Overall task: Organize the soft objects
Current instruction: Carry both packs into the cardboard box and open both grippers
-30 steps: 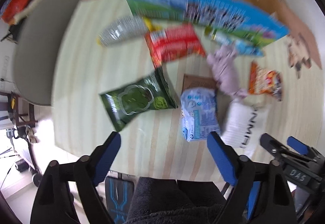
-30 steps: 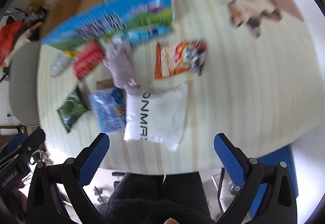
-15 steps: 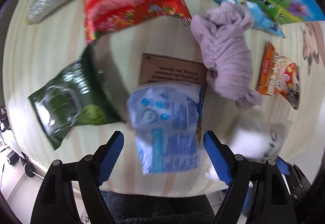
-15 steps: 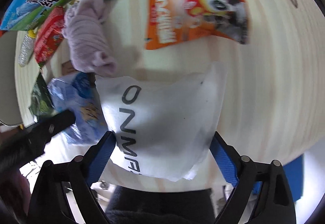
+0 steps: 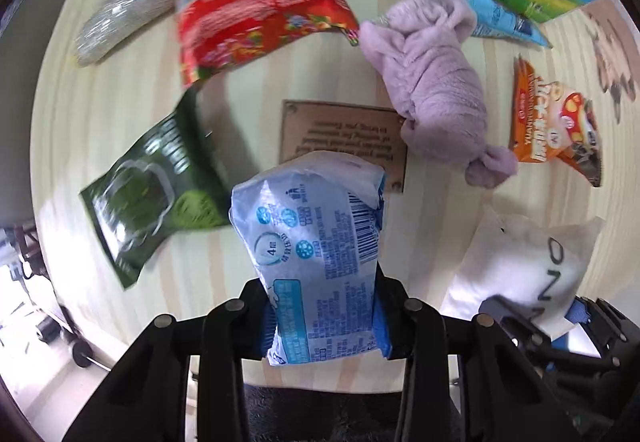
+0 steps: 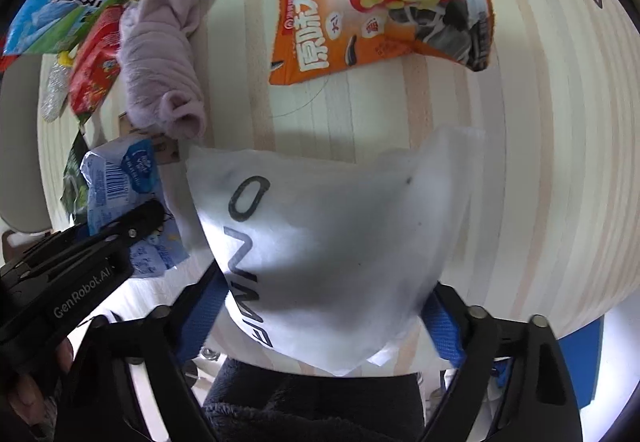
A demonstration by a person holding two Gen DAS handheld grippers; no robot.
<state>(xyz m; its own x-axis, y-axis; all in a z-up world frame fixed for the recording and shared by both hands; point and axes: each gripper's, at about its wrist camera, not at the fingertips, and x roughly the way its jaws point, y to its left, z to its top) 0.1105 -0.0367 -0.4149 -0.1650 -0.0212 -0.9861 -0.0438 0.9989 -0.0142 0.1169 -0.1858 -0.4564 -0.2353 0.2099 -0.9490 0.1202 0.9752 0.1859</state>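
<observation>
A brown card [image 5: 343, 137] lies flat at the centre of the pale striped counter [image 5: 120, 109]; a cat-shaped patch [image 5: 612, 61] sits at two o'clock.

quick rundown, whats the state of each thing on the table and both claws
left claw: shut on blue tissue pack
right claw: around white pouch, grip unclear
purple towel: rolled, lying free
orange snack bag: flat, untouched
green snack bag: flat
red snack bag: flat
</observation>
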